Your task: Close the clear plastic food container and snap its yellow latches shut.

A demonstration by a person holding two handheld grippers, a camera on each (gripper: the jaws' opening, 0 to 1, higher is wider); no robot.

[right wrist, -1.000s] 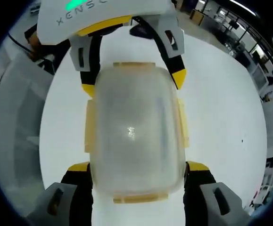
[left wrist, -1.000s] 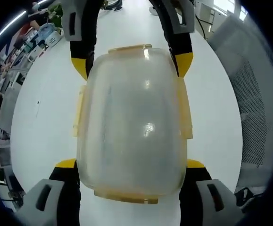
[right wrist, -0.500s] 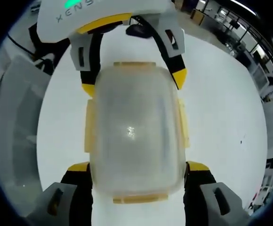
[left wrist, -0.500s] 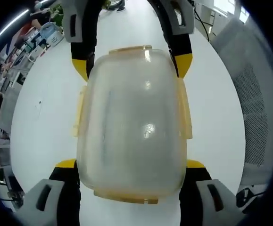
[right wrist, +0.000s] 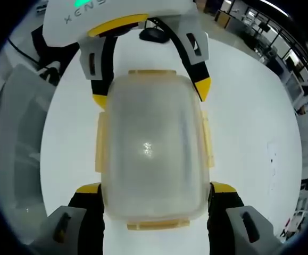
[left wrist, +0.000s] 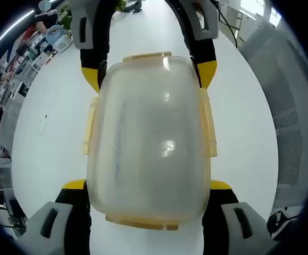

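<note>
As both grippers (left wrist: 148,188) (right wrist: 155,191) clamp, container (left wrist: 148,138) lidded

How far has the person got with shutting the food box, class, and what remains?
Done: the lid sits square on the box, on the white table. In hand: the left tool brackets one end of the box and the right tool the other. Whether they squeeze it cannot be told. Left: the yellow latches seem to stick out sideways rather than lie flat, so they probably need snapping down.
</note>
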